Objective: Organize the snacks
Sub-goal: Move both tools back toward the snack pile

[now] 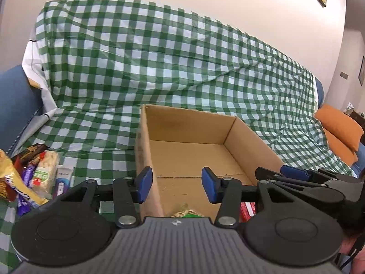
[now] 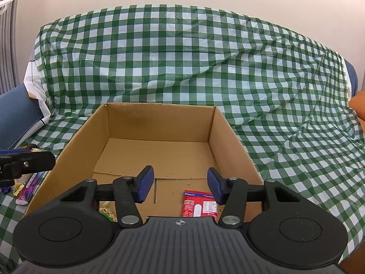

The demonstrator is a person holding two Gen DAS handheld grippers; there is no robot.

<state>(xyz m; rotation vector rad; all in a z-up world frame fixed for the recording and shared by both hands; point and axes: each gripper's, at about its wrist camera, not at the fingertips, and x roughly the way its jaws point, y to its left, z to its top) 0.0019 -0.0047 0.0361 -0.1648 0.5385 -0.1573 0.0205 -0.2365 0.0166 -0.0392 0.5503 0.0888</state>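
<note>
An open cardboard box (image 1: 248, 137) (image 2: 84, 134) sits on a sofa draped in green checked cloth. Inside its near end lie a red snack packet (image 2: 197, 205) (image 1: 247, 210) and a green-and-yellow nut packet (image 2: 107, 211) (image 1: 184, 213). A pile of snacks (image 1: 34, 175) lies left of the box, including a pale cracker pack (image 1: 45, 166) and purple bars (image 1: 27, 175). My left gripper (image 1: 176, 185) is open and empty over the box's left wall. My right gripper (image 2: 180, 186) is open and empty over the box's near end; it also shows in the left wrist view (image 1: 294, 173).
The checked cloth (image 2: 205, 57) covers the sofa back and seat. A blue cushion (image 1: 16, 98) stands at the left, an orange cushion (image 1: 340, 130) at the right. A purple-and-white tube (image 2: 28, 191) lies left of the box. The left gripper's arm (image 2: 25, 163) enters the right wrist view.
</note>
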